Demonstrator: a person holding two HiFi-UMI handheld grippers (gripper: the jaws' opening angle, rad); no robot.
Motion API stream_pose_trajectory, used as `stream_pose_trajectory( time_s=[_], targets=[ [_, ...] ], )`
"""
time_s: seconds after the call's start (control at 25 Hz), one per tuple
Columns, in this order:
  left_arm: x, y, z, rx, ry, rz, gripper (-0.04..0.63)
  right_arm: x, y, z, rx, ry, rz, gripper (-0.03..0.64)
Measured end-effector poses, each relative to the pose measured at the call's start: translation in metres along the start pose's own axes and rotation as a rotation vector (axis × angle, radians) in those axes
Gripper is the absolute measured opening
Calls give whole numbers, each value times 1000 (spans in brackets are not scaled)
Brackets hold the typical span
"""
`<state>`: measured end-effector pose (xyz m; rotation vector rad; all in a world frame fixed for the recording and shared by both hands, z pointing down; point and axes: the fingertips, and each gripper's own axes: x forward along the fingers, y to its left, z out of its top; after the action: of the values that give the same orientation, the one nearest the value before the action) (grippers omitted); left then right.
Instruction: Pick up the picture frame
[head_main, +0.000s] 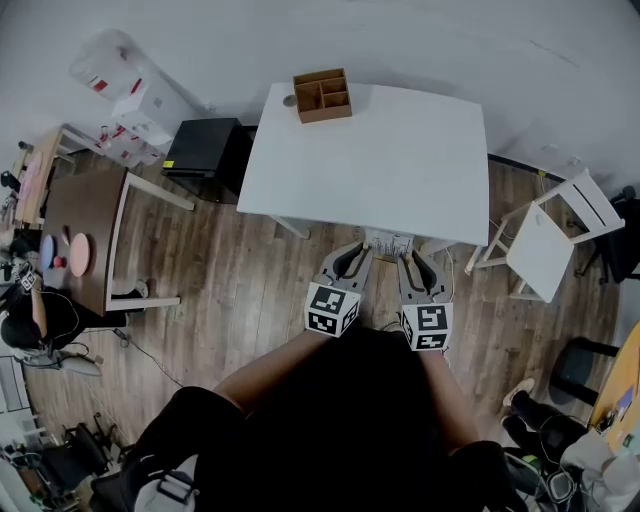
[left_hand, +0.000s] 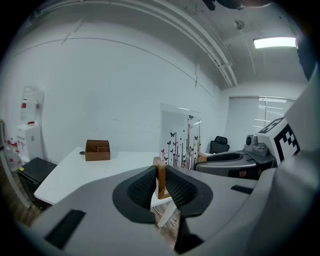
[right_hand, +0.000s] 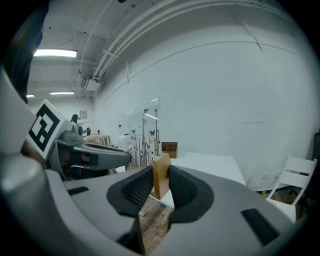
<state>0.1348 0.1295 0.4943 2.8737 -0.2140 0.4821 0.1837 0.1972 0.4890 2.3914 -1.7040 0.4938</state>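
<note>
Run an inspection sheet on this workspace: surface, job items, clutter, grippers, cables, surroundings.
Surface: white table, matte top.
Job's things: picture frame, an upright clear panel with butterfly print and wooden end blocks, at the table's near edge.
Clutter: wooden organiser box at the far edge, with a small round item beside it.
Grippers: left gripper shut on one end block; right gripper shut on the other.
Cables: thin cable on the floor at left, away from the table.
Surroundings: wood floor; white chair at right; brown table and black cabinet at left.
</note>
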Motion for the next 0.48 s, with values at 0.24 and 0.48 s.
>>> stream_pose_trajectory(
  time_s=[0.24,0.48],
  targets=[
    [0,3,2,8,-3,5,64,3,0,2,6,-5,4,107],
    [-4,13,5,-1,-16,12,64,10,8,8,-20,-1,0,107]
  ],
)
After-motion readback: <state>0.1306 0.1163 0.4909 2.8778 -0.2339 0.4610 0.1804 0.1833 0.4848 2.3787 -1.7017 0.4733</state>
